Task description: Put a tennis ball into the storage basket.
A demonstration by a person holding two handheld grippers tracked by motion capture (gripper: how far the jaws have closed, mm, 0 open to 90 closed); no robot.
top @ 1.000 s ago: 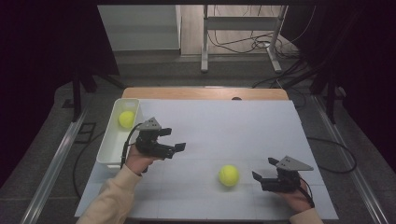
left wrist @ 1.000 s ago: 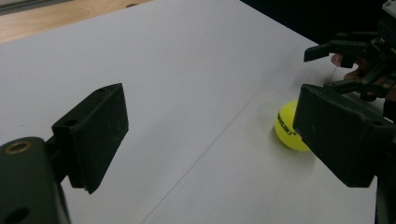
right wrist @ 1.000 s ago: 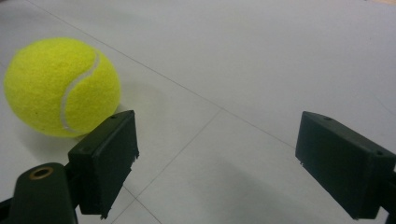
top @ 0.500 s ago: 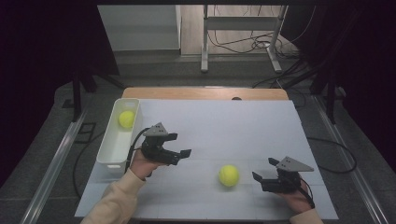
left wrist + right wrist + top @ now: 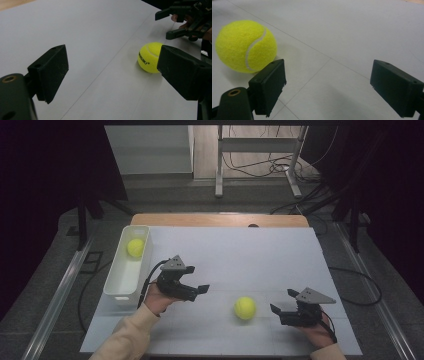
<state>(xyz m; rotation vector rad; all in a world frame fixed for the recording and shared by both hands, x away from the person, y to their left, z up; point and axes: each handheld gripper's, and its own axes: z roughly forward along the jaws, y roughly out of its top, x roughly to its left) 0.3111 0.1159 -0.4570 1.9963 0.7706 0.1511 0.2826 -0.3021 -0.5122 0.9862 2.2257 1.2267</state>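
White table (image 5: 240,250): loose tennis ball (image 5: 245,308) between left gripper (image 5: 196,290) at nine o'clock and right gripper (image 5: 280,307) at three, both spread wide, empty.

The high view looks down from above the near edge of the table (image 5: 235,250), facing its far edge. The left gripper view sits low and close, looking across the table at a tennis ball (image 5: 149,57). The right gripper view sits low too, beside the same ball. All three share it.
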